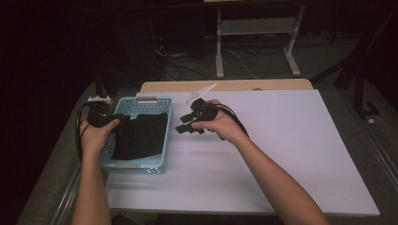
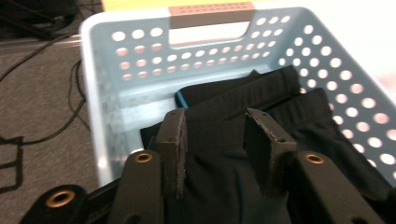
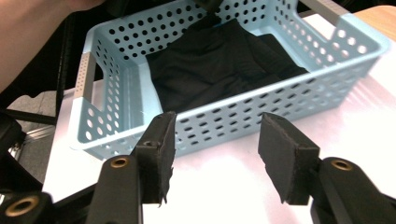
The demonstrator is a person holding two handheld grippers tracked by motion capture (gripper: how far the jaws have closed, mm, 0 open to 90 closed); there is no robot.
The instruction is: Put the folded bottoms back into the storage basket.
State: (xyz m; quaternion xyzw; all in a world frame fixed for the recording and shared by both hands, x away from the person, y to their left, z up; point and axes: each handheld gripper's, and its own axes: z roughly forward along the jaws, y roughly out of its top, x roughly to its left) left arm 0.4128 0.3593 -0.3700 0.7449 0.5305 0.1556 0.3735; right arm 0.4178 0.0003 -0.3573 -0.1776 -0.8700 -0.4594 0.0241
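Observation:
A light blue perforated basket [image 1: 141,165] stands on the left part of the white table top, and a folded black cloth [image 1: 141,136] lies in it. My left gripper [image 1: 123,122] reaches over the basket's left wall. In the left gripper view its jaws [image 2: 219,140] stand apart just above the black cloth [image 2: 261,93], inside the basket [image 2: 93,70]. My right gripper [image 1: 185,127] hovers over the table just right of the basket. It is open with nothing between its fingers [image 3: 215,149], facing the basket's side wall [image 3: 280,107] and the cloth [image 3: 219,65] inside.
The white table top [image 1: 281,154] stretches to the right of the basket. A wooden board edge [image 1: 225,86] runs along the back. Behind the table, a white metal stand [image 1: 256,28] and loose cables [image 1: 187,70] are on the dark floor.

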